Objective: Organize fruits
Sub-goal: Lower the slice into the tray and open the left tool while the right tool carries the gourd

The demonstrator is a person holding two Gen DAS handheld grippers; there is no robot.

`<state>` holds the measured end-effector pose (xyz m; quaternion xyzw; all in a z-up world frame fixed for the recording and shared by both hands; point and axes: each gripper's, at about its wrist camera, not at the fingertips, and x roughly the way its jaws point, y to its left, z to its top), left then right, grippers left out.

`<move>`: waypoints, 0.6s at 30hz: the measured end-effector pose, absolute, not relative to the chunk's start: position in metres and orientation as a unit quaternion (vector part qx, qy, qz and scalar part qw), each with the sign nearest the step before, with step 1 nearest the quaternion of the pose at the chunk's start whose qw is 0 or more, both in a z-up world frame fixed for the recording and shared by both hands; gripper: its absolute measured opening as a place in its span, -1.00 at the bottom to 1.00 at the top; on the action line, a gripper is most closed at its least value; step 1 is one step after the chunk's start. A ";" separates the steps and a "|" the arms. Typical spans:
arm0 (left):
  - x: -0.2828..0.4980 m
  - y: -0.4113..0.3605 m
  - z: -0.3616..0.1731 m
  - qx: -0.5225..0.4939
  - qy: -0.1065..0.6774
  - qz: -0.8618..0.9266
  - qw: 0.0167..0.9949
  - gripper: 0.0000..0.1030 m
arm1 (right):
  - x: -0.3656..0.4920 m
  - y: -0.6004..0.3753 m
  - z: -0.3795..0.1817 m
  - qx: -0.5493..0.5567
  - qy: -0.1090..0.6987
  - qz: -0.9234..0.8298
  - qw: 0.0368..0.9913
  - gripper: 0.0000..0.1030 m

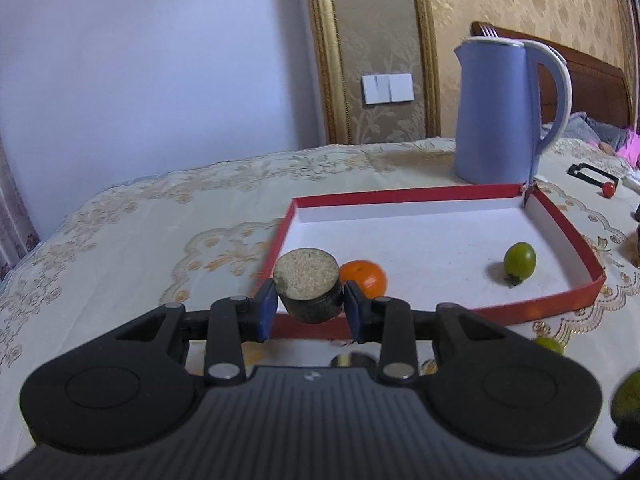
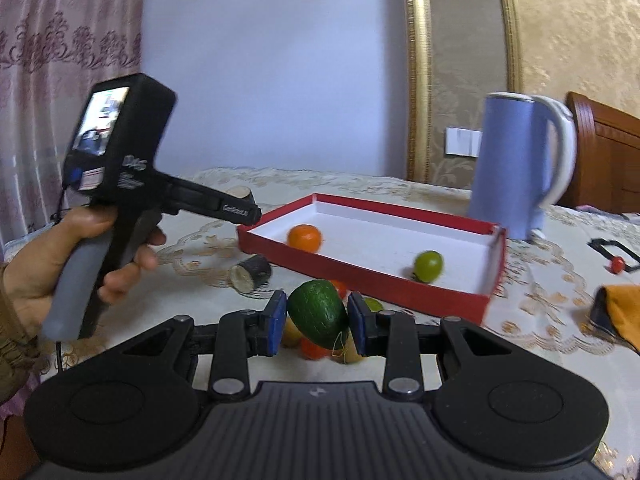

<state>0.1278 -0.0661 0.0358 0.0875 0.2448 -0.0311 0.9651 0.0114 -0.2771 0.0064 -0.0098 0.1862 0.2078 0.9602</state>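
My left gripper [image 1: 310, 306] is shut on a dark stubby cylinder piece with a pale cut end [image 1: 307, 286], held above the near left corner of the red box [image 1: 560, 298]. In the box lie an orange [image 1: 366, 278] and a green fruit [image 1: 519, 262]. My right gripper [image 2: 318, 322] is shut on a dark green avocado-like fruit [image 2: 318, 314], held above a pile of small fruits [image 2: 314, 349] in front of the box [image 2: 360, 276]. The left gripper's body [image 2: 120, 168] shows at the left, with its piece [image 2: 240, 192]. A second cut cylinder piece [image 2: 250, 272] lies on the cloth.
A blue kettle [image 1: 504, 112] stands behind the box on the embroidered tablecloth [image 1: 140, 232]. A black clip with a red ball [image 1: 600, 182] lies at the right. An orange cloth [image 2: 620, 312] lies at the far right. More green fruit [image 1: 550, 345] lies near the box's front.
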 end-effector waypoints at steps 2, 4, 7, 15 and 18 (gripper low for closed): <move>0.139 -0.075 0.037 0.094 0.248 -0.031 0.964 -0.37 | 0.007 -0.285 0.006 -0.001 0.183 0.205 0.962 -0.36; 0.154 -0.083 0.039 0.099 0.251 -0.028 0.963 -0.37 | 0.003 -0.292 0.008 0.009 0.177 0.204 0.963 -0.36; 0.182 -0.091 0.040 0.094 0.264 -0.031 0.959 -0.37 | 0.000 -0.299 0.009 0.021 0.172 0.207 0.963 -0.36; 0.247 -0.117 0.029 0.086 0.305 -0.037 0.948 -0.37 | 0.004 -0.313 0.004 0.037 0.173 0.196 0.965 -0.36; 0.256 -0.126 0.025 0.085 0.306 -0.039 0.948 -0.28 | 0.007 -0.317 0.001 0.044 0.175 0.194 0.964 -0.36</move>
